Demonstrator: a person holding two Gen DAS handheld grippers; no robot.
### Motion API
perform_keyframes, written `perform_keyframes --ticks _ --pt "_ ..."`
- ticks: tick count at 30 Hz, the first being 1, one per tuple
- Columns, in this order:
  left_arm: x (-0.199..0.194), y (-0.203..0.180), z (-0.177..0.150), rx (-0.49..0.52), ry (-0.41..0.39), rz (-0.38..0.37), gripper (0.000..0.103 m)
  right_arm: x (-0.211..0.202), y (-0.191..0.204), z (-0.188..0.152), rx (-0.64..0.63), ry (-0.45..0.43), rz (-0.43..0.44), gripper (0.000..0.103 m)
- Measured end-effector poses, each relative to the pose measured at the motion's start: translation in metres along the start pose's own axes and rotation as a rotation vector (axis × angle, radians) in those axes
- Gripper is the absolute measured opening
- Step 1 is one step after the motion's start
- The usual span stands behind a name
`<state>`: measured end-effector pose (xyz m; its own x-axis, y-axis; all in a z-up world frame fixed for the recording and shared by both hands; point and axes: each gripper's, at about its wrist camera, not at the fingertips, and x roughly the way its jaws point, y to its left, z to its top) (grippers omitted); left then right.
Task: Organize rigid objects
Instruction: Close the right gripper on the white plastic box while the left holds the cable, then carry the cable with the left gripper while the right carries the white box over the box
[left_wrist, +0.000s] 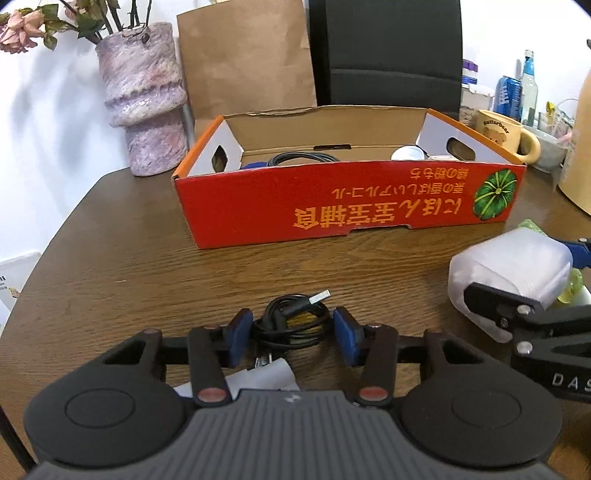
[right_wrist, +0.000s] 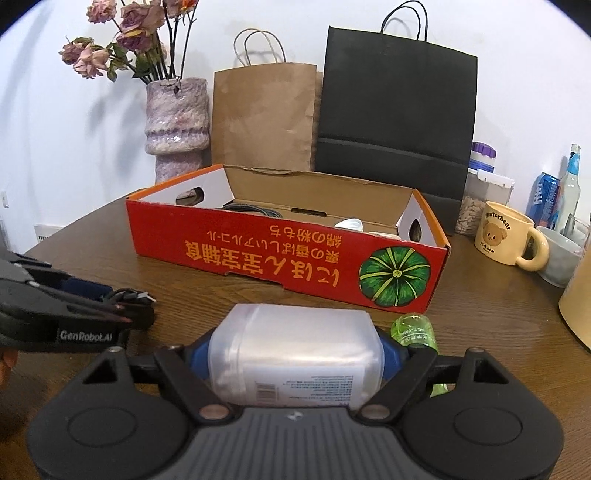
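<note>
Brown wood grain fills the left wrist view, where the table (left_wrist: 129, 266) carries a coiled black cable (left_wrist: 291, 321) with a silver plug sticking up from it. The left gripper (left_wrist: 291, 338) has its blue pads (left_wrist: 240, 338) on either side of the coil; they stand very near its loops, but I cannot tell whether they actually press on it. Beyond it sits a red cardboard box (left_wrist: 347, 206) with upside-down orange lettering and a green pumpkin picture; another dark cable and a white thing lie inside. A mottled purple vase (left_wrist: 147, 107) stands to the left of the box, and a brown paper bag (left_wrist: 247, 59) and a black bag (left_wrist: 384, 51) stand behind it. At the right edge, the right gripper (left_wrist: 528, 291) holds a white plastic container (left_wrist: 513, 266).

In the right wrist view, that container (right_wrist: 295, 354) lies sideways between the jaws of the right gripper (right_wrist: 295, 360), whose pads clamp its two ends, a printed label facing the camera. A small green bottle (right_wrist: 415, 330) stands just beside it on the right. The box (right_wrist: 280, 251) lies ahead, near a cream bear mug (right_wrist: 506, 236). The left gripper (right_wrist: 125, 299) and the cable (right_wrist: 133, 295) appear at the far left.
</note>
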<state>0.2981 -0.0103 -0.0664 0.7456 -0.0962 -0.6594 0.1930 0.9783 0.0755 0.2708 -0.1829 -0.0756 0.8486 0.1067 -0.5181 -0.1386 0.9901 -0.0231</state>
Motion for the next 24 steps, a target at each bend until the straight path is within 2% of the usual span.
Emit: perform_keyframes --ticks 10,24 --pt "-0.013 0.0 0.002 -0.014 -0.044 0.01 0.048 -0.006 0.0 0.001 -0.005 -0.03 0.005 0.082" --pt "-0.043 -0.004 0.015 -0.044 -0.149 0.04 0.048 -0.02 -0.003 0.011 0.002 -0.107 -0.001 0.082"
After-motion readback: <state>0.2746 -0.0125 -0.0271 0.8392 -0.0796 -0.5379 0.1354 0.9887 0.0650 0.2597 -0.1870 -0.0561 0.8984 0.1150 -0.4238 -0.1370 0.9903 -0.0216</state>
